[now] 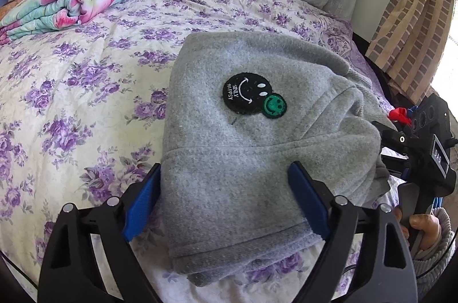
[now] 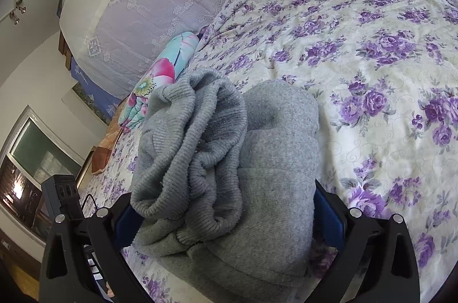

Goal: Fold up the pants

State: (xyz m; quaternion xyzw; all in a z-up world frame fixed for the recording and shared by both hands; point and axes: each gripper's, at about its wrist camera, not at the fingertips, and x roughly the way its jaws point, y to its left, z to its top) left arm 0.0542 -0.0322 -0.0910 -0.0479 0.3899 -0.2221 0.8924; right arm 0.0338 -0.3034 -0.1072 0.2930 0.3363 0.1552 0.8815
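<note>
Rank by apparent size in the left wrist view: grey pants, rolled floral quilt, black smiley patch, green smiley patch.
1. Grey pants, largest, though nearest the camera, which inflates them.
2. Rolled floral quilt, farther back, so its true size is unsure.
3. Black smiley patch.
4. Green smiley patch, smallest.

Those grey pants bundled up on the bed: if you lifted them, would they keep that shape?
Probably not. The grey pants are thick fleece, so they would likely sag and unfold. The ribbed end lies loosely bunched and might flop out first. They look soft and grippy, unlikely to slip or roll.
</note>
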